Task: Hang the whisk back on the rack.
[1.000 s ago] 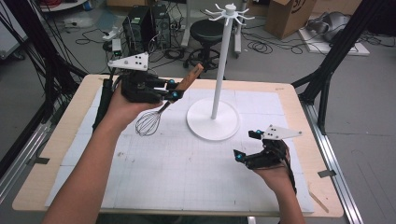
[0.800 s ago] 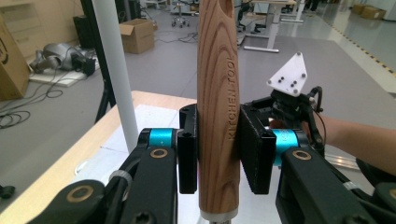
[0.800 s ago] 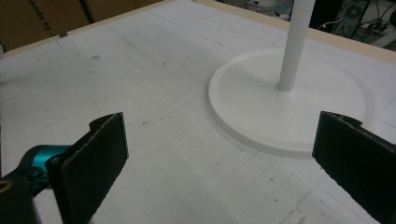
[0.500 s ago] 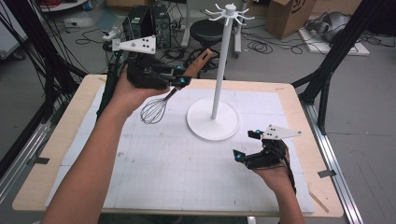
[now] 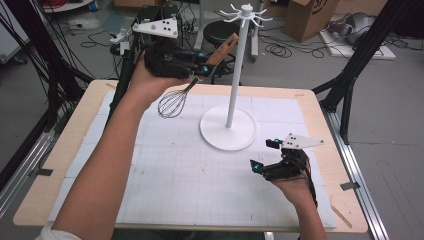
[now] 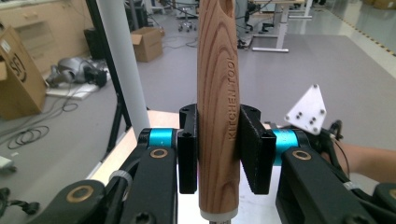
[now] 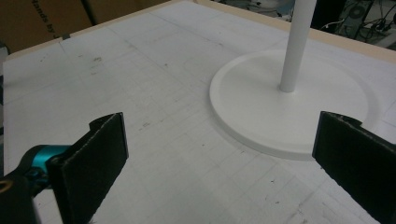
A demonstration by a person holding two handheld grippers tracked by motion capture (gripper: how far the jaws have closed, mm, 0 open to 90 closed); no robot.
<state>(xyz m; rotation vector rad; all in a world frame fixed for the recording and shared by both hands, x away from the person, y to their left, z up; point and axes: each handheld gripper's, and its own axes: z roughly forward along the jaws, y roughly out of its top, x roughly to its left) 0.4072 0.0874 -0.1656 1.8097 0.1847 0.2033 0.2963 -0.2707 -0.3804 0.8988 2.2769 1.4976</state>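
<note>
Black pads, right gripper [image 5: 261, 155]: I see them spread wide apart with nothing between; the gripper sits low over the near right of the mat, well apart from the whisk.
Right gripper's outlook: jaws frame the white base disc [image 7: 299, 107] of the stand, disc just ahead and slightly right; bare mat between.
Table [image 5: 60, 165]: wood edge around a white gridded mat [image 5: 165, 180]; the near and left parts of the mat are bare, plenty of room to move.
Left gripper [image 5: 200, 67]: raised above the far left corner, jaws clamped on the whisk's wooden handle [image 6: 217, 107] near its lower end, pads flat on both sides.
Whisk [image 5: 172, 104]: off the table, in my left gripper. Long axis is tilted; wire head hangs low toward me and left, handle [image 5: 223, 47] points up and right toward the pole.
Key relation: handle tip lies just beside the white pole [image 5: 238, 65], a little below the ring of hooks [image 5: 245, 12] at the top. A cut opening shows at the handle's top end, mostly out of frame in the left gripper view.
Nearer hand: left, clearly; it already holds the thing.
My judgement: hanging it would call for lifting the handle end to hook level, then moving across.
Risk: handle knocking the pole; stand could rock.
Far side: floor cables, stool, boxes, all beyond the table edge.
</note>
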